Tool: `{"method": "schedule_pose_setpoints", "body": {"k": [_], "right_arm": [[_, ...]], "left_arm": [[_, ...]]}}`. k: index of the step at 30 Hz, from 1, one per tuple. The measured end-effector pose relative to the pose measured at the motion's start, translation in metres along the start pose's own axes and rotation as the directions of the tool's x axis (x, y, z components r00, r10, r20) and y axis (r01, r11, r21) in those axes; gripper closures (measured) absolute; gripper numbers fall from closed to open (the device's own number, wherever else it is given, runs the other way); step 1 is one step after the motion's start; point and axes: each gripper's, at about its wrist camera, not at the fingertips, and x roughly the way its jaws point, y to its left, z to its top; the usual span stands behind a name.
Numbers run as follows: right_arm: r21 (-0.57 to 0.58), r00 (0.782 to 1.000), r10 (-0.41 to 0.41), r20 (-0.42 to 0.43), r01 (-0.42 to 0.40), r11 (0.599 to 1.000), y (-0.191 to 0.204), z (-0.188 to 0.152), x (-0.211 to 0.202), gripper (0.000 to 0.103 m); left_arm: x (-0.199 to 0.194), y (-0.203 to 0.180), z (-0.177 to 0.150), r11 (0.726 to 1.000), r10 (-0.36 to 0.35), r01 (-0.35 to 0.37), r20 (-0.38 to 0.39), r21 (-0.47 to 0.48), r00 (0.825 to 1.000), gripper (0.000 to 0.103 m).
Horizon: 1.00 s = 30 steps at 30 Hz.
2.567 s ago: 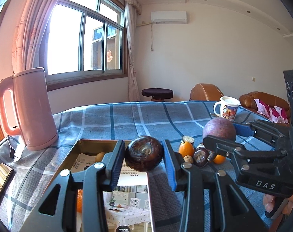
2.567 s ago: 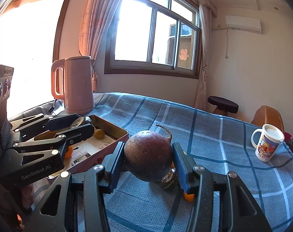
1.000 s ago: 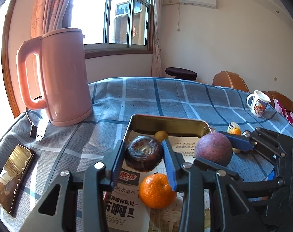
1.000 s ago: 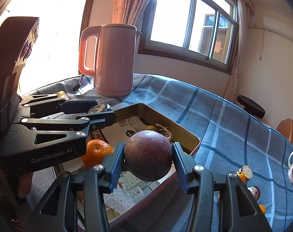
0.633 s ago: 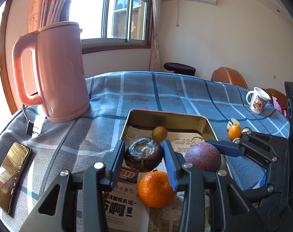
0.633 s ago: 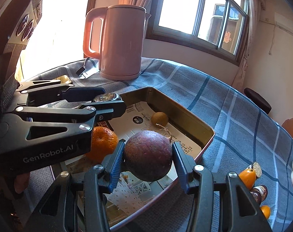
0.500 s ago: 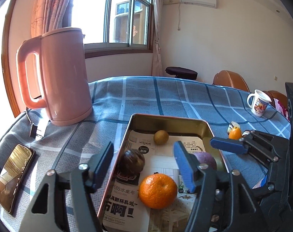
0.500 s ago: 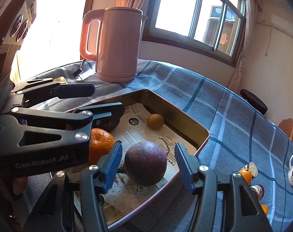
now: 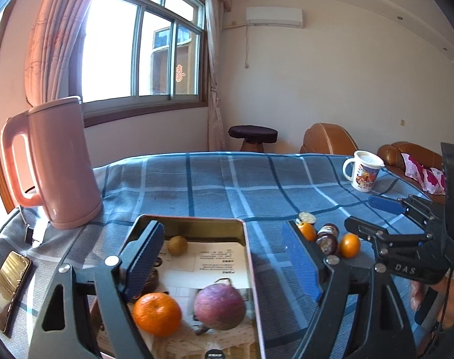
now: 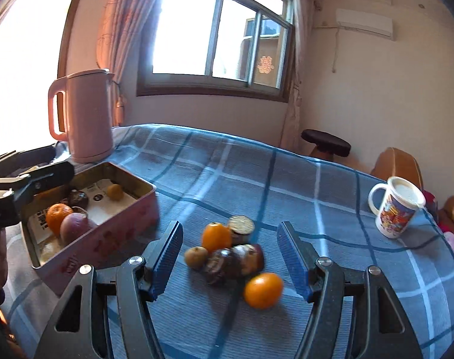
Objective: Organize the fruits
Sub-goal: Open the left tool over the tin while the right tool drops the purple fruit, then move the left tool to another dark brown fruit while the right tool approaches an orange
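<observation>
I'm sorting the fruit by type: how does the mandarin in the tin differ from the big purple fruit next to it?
The bright orange mandarin has evenly coloured, finely dimpled skin; the round purple passion fruit is dull and mottled. The passion fruit looks larger and has a thin dry stalk on top, while the mandarin shows none. Both are roundish and lie side by side on the printed paper lining the metal tin, clear of both grippers.

surface: blue plaid cloth (image 10: 286, 173) | on it: kettle (image 9: 56, 164), tin (image 10: 101, 239), loose fruit (image 10: 235, 254), mug (image 10: 397, 212), phone (image 9: 8, 287)
</observation>
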Motion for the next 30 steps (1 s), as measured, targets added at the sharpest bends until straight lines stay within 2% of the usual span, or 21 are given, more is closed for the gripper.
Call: {"method": "schedule_pose_setpoints", "body": {"k": [5, 9, 12, 18, 20, 21, 26, 30], "right_arm": [[0.054, 0.993, -0.050, -0.106, 0.056, 0.997, -0.035, -0.014, 0.016, 0.036], [0.089, 0.986, -0.008, -0.169, 0.023, 0.996, -0.044, -0.023, 0.029, 0.036], [0.101, 0.979, 0.019, -0.204, 0.001, 0.995, -0.045, -0.026, 0.036, 0.045], [0.125, 0.947, 0.143, -0.288, -0.111, 0.986, -0.041, -0.031, 0.055, 0.045], [0.128, 0.945, 0.151, -0.289, -0.119, 0.985, -0.041, -0.032, 0.055, 0.054], [0.128, 0.945, 0.157, -0.287, -0.125, 0.984, -0.041, -0.032, 0.054, 0.063], [0.134, 0.948, 0.155, -0.279, -0.121, 0.983, -0.042, -0.032, 0.052, 0.063], [0.164, 0.970, 0.086, -0.227, -0.049, 0.985, -0.052, -0.030, 0.041, 0.063]], "left_arm": [[0.018, -0.044, 0.000, 0.996, -0.048, 0.050, -0.029, 0.073, 0.998, 0.020], [0.036, -0.065, -0.002, 0.992, -0.058, 0.065, -0.065, 0.106, 0.996, 0.019], [0.048, -0.071, -0.003, 0.992, -0.065, 0.074, -0.089, 0.103, 0.994, 0.019], [0.061, -0.078, -0.009, 0.990, -0.073, 0.088, -0.135, 0.107, 0.988, 0.019], [0.063, -0.082, -0.012, 0.988, -0.075, 0.093, -0.146, 0.120, 0.986, 0.019], [0.064, -0.085, -0.013, 0.987, -0.078, 0.098, -0.152, 0.127, 0.985, 0.019], [0.069, -0.092, -0.013, 0.983, -0.088, 0.114, -0.173, 0.146, 0.981, 0.019], [0.077, -0.103, -0.014, 0.974, -0.112, 0.150, -0.213, 0.168, 0.971, 0.021]]}}
